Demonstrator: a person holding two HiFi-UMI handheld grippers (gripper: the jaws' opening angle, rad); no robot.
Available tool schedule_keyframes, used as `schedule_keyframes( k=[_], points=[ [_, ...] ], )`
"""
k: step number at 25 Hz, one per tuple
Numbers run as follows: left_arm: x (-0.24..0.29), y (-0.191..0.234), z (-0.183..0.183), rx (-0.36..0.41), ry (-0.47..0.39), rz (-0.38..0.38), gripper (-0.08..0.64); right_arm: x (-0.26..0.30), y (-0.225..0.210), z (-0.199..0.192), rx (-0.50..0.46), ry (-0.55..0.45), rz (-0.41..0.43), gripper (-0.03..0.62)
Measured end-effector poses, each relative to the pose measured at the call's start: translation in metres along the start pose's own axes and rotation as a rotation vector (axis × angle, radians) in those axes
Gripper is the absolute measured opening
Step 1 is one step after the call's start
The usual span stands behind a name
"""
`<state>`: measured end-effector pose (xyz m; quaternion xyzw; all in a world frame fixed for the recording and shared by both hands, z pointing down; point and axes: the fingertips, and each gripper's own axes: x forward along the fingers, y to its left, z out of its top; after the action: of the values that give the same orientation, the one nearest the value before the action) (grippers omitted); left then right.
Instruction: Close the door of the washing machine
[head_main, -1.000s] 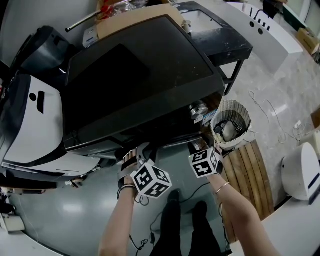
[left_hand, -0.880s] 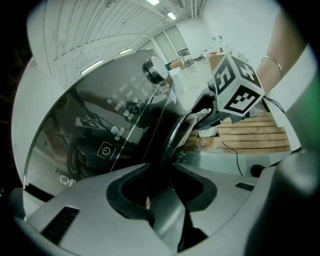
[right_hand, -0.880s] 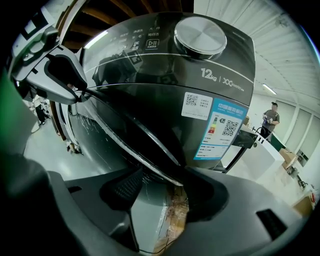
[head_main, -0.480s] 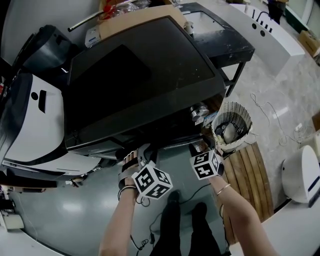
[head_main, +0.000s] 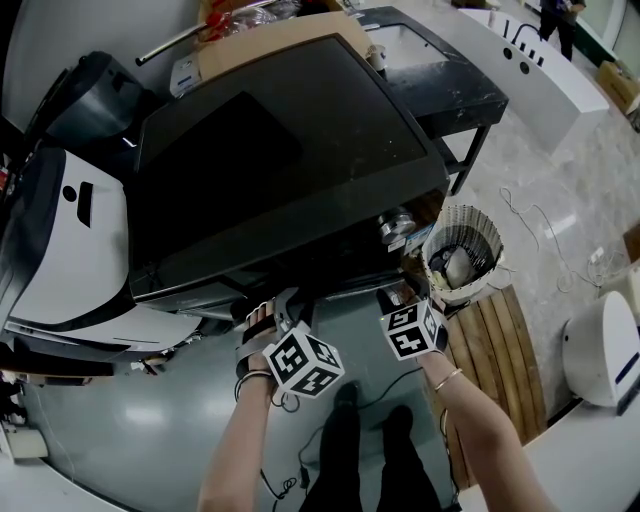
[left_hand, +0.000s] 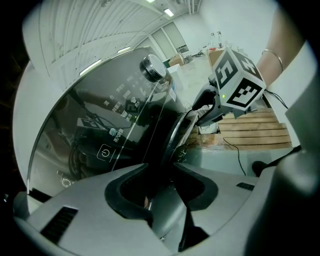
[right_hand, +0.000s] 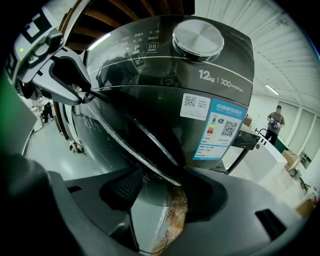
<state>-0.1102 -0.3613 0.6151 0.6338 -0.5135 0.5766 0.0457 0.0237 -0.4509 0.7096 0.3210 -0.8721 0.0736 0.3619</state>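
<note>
One dark washing machine (head_main: 280, 150) fills the centre, its one door (right_hand: 127, 122) ajar at 6 o'clock. Two grippers straddle the door's rim. The left hand-held gripper (left_hand: 160, 186) has just been opening its jaws. The right hand-held gripper (right_hand: 160, 189) is apart, seemingly not pinching.

A large open test hall or showroom, not a home: ceiling strip lights (right_hand: 272, 90), a long white counter (head_main: 530, 50) at one o'clock, loose cables (head_main: 530, 225) across polished stone floor (head_main: 560, 170) at three o'clock, a free-standing washing machine (head_main: 290, 150) wearing its energy label (right_hand: 222, 127)
</note>
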Motion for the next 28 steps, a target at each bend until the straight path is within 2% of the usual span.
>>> schedule_keyframes(
  k=[7,17,24,28],
  points=[
    [0.0,-0.004,-0.001,0.017,0.013,-0.001,0.178,-0.002,0.0,-0.001,0.013,0.004,0.007,0.224],
    [-0.011,-0.003,0.001,-0.005,-0.002,0.022,0.183,-0.012,-0.002,-0.006,0.028,-0.001,0.002,0.222],
    [-0.037,-0.005,0.006,-0.098,-0.032,0.02,0.181,-0.042,-0.001,0.005,0.066,-0.032,0.006,0.207],
    [-0.057,-0.007,0.009,-0.136,-0.049,0.045,0.175,-0.069,0.003,0.012,0.122,-0.065,0.019,0.202]
  ],
)
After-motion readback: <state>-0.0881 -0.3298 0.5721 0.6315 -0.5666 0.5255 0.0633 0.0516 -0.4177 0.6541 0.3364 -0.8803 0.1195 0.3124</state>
